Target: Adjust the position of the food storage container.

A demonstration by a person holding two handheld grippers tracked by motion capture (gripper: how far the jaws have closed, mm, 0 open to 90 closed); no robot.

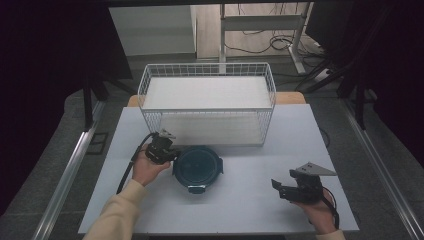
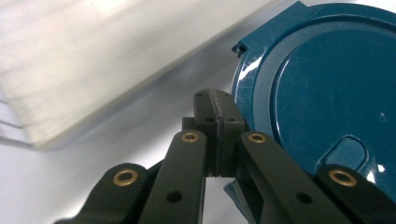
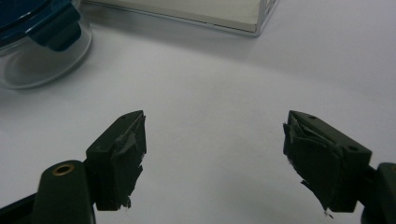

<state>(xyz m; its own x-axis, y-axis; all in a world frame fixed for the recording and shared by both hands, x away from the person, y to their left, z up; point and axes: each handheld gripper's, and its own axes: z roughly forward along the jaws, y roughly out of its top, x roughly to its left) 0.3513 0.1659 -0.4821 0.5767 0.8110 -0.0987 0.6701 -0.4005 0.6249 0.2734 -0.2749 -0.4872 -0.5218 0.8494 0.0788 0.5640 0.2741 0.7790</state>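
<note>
A pale grey counter point(image 1: 250, 200) stands over a dark carpeted floor, with cables and desk legs in the room at the far side, and carries a white wire basket point(image 1: 207, 102) at its far middle. Just near of the basket sits a round clear container with a dark blue clip lid point(image 1: 197, 167). The left gripper point(image 1: 161, 148), jaws pressed together on nothing, lies just beside the lid's left rim, while the right gripper point(image 1: 295, 190) rests near the counter's near right, jaws apart and empty.
</note>
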